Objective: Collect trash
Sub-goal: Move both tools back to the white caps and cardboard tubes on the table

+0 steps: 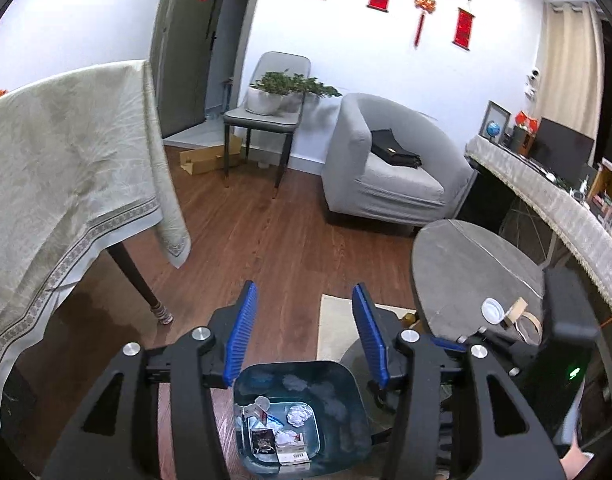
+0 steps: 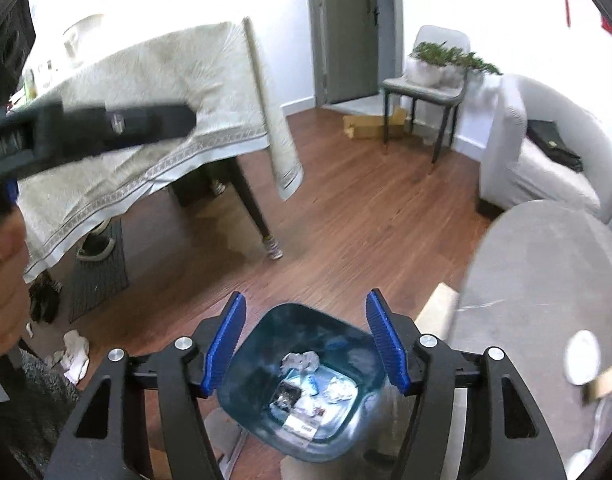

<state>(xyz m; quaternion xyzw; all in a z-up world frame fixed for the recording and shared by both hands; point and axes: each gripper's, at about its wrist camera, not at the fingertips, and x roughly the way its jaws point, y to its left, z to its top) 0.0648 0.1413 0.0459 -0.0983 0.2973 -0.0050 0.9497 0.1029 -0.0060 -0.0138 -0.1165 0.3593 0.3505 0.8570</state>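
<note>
i've got both the left tongs (image 1: 302, 330) and right tongs (image 2: 306, 336) spread and empty over the blue bin (image 1: 348, 432) on the floor (crumpled paper (image 1: 299, 415) and wrappers lie inside).

Each claw (image 1: 304, 330) (image 2: 306, 338) has black angular arms, silver round screws and ribbed blue pads (image 1: 242, 332).
</note>
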